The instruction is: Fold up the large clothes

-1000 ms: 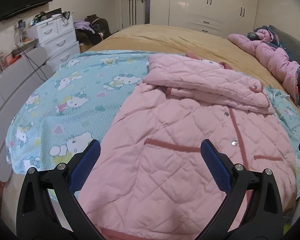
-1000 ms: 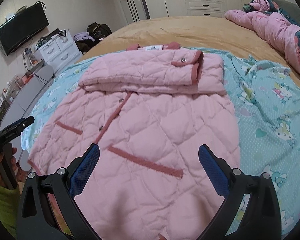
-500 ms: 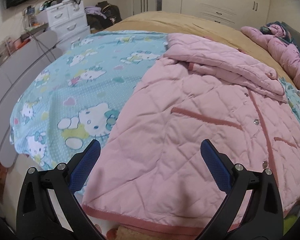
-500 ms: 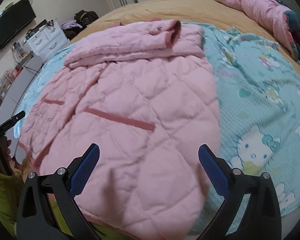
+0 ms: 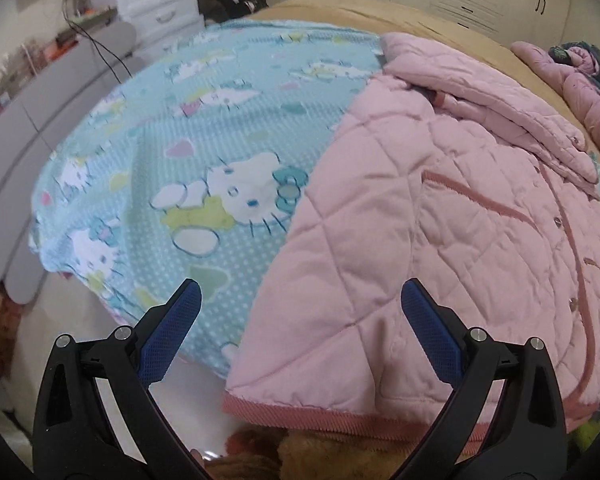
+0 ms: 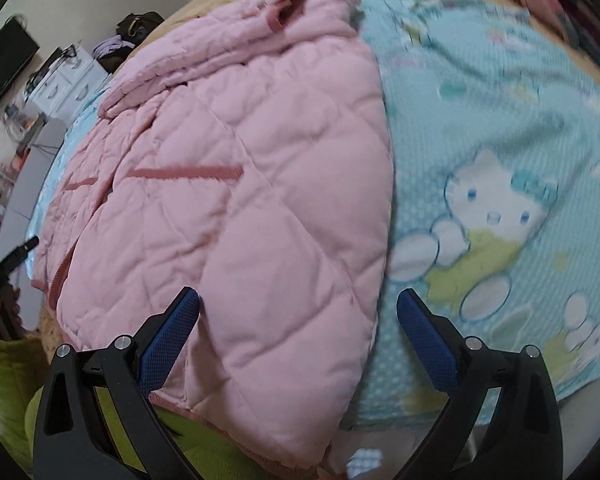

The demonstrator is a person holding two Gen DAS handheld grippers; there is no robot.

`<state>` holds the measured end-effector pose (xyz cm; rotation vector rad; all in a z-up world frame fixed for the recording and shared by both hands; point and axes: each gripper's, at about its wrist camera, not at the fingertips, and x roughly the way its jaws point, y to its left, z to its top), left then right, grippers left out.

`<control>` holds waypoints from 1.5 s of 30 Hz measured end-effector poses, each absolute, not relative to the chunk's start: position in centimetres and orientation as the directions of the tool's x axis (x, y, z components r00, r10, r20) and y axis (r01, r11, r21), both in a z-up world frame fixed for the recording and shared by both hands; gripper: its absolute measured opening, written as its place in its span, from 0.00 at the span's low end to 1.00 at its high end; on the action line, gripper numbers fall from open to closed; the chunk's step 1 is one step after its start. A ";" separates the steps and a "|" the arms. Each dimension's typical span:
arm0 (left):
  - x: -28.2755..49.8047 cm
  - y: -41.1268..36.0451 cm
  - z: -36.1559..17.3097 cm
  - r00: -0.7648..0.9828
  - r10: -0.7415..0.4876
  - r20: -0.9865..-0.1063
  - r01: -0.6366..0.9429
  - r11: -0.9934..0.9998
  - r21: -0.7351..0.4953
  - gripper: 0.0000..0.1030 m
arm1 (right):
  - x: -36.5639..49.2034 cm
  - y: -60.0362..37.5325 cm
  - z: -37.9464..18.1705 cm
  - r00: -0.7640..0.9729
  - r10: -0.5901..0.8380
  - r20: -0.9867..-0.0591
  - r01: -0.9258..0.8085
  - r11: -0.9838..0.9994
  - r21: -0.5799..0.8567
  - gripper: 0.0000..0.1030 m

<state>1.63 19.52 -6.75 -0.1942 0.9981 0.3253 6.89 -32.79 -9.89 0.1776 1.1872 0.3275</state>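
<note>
Across the bed's cartoon-print sheet (image 5: 204, 128) lies the pink quilted coat (image 5: 440, 216), sleeves folded over its far end. Left gripper (image 5: 298, 330) and right gripper (image 6: 298, 328), fingers spread wide and empty, should each pinch a near hem corner evenly before lifting.

Pink quilted coat (image 5: 440, 240) with darker pink ribbed trim; turquoise dotted sheet (image 5: 204, 128), white cartoon-cat print; blue-padded black gripper (image 5: 300, 300)

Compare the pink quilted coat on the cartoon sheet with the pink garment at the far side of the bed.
The pink quilted coat lies flat with its sleeves folded across the top; the far pink garment is bunched in a heap. The coat rests on the cartoon sheet; the heap sits off it. Both are pink and padded.
</note>
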 end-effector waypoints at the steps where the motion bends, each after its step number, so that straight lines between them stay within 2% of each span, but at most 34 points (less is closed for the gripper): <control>1: 1.6 19.5 -7.1 0.489 0.169 -0.856 -0.348 0.937 -0.014 0.91 | 6.7 -32.8 -10.0 0.329 0.343 -0.880 -0.160 0.938 0.306 0.96; 10: 2.1 20.1 -10.0 0.445 0.014 -0.895 -0.322 0.936 -0.145 0.91 | 5.4 -33.3 -11.3 0.274 0.392 -0.878 -0.176 0.918 0.355 0.96; 13: 2.2 19.9 -9.9 0.453 0.008 -0.891 -0.321 0.934 -0.155 0.84 | 5.0 -33.3 -11.2 0.253 0.405 -0.879 -0.199 0.911 0.362 0.96; 16: 2.0 19.6 -9.3 0.488 0.000 -0.873 -0.305 0.937 -0.171 0.57 | 4.4 -33.6 -11.5 0.228 0.426 -0.876 -0.222 0.898 0.379 0.96; 17: 2.0 19.6 -9.1 0.500 -0.017 -0.866 -0.295 0.937 -0.189 0.42 | 4.3 -33.6 -11.5 0.226 0.434 -0.872 -0.224 0.895 0.387 0.96; 19: 1.9 19.2 -8.9 0.513 -0.031 -0.858 -0.274 0.941 -0.198 0.33 | 4.0 -33.8 -11.6 0.208 0.458 -0.865 -0.228 0.882 0.412 0.96; 21: 2.0 18.8 -8.6 0.529 -0.040 -0.848 -0.255 0.945 -0.204 0.17 | 3.8 -33.8 -11.8 0.189 0.463 -0.866 -0.236 0.877 0.418 0.96; 27: 1.6 18.2 -6.9 0.594 -0.043 -0.803 -0.234 0.946 -0.223 0.11 | 3.5 -33.7 -12.0 0.147 0.495 -0.856 -0.252 0.856 0.452 0.94; 28: 1.6 18.3 -6.6 0.606 -0.045 -0.794 -0.233 0.944 -0.232 0.10 | 3.3 -33.6 -11.9 0.128 0.523 -0.843 -0.263 0.837 0.480 0.91; 29: 1.5 18.3 -6.3 0.618 -0.048 -0.785 -0.230 0.943 -0.239 0.10 | 3.1 -33.3 -11.8 0.121 0.527 -0.841 -0.273 0.832 0.482 0.80; 31: 1.4 18.2 -5.3 0.649 -0.051 -0.759 -0.224 0.941 -0.254 0.10 | 2.9 -33.0 -11.4 0.123 0.519 -0.846 -0.300 0.832 0.467 0.73; 33: 1.5 18.2 -4.5 0.669 -0.056 -0.741 -0.216 0.940 -0.265 0.09 | 2.9 -33.3 -10.8 0.130 0.546 -0.828 -0.305 0.816 0.490 0.50; 34: 1.5 18.2 -4.2 0.675 -0.057 -0.735 -0.213 0.939 -0.269 0.09 | 3.0 -33.5 -10.3 0.141 0.560 -0.816 -0.315 0.807 0.500 0.45; 35: 1.5 18.2 -3.7 0.685 -0.059 -0.726 -0.211 0.938 -0.275 0.09 | 3.1 -33.5 -9.7 0.154 0.572 -0.806 -0.329 0.799 0.504 0.33; 36: 1.6 18.2 -3.3 0.695 -0.061 -0.716 -0.209 0.936 -0.282 0.08 | 3.1 -33.6 -9.0 0.169 0.584 -0.794 -0.346 0.790 0.507 0.27; 39: 1.9 18.2 -2.1 0.714 -0.064 -0.697 -0.199 0.936 -0.289 0.08 | 4.0 -34.0 -6.4 0.225 0.615 -0.755 -0.376 0.770 0.515 0.20; 45: 3.7 17.5 0.8 0.745 -0.054 -0.665 -0.174 0.946 -0.273 0.08 | 6.4 -35.8 0.4 0.385 0.688 -0.615 -0.460 0.721 0.519 0.18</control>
